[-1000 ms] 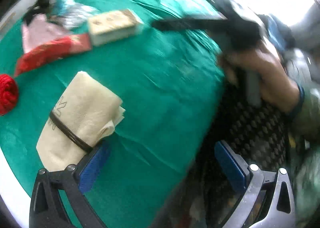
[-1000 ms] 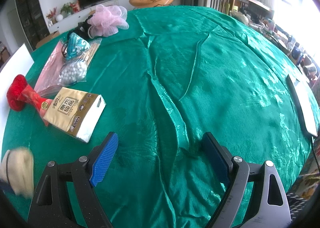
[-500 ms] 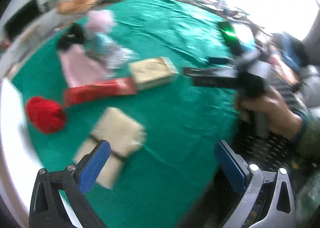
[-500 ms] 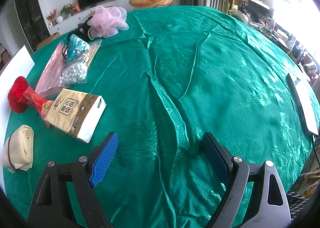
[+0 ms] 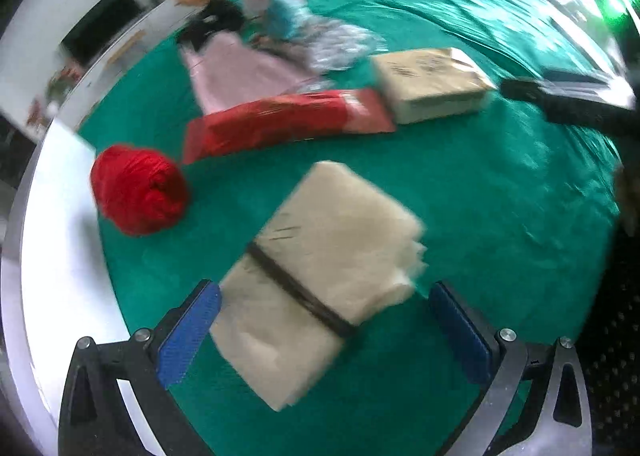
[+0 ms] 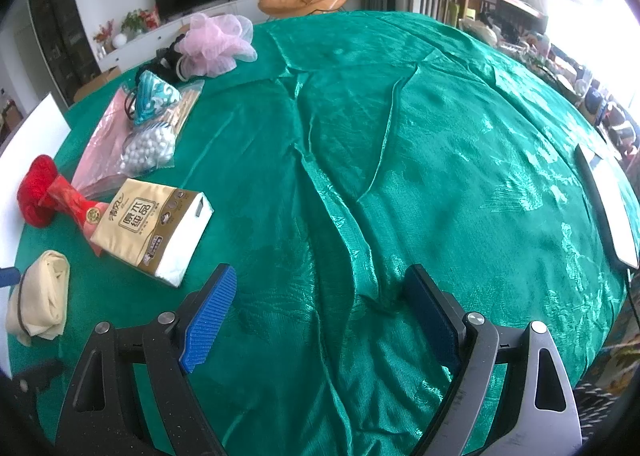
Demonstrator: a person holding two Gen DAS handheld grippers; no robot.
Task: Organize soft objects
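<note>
Left wrist view: the left gripper (image 5: 325, 326) is hanging over the near edge of the green tablecloth (image 5: 480, 191) with its blue pads spread wide and nothing between them under grip. The cream cloth bundle (image 5: 320, 276), bound by a dark elastic band (image 5: 298, 292), is lying on the cloth between the two fingers, its near corner close to the left pad; contact cannot be judged through the motion blur. The wide spread looks like a setup for closing across the bundle's width. Beyond it are lying a red yarn ball (image 5: 138, 189), a red packet (image 5: 288, 121) and a tissue pack (image 5: 430, 83), with a pink bag and other blurred soft items farther back (the pile is running along one side of the table, which suggests a gathering zone).

Right wrist view: the right gripper (image 6: 320, 316) is also standing open and empty, hovering above bare cloth well apart from every object, likely waiting its turn. This view is sharp where the other is smeared: it is showing the tissue pack (image 6: 154, 230) printed with characters, a bag of white cotton balls (image 6: 150, 151), a teal pouch (image 6: 154, 101), a pink mesh pouf (image 6: 218, 43) and the yarn ball (image 6: 36, 193). The bundle (image 6: 38, 298) is sitting at the far left edge, and the tablet-like slab (image 6: 608, 199) at the right is visible only here.
</note>
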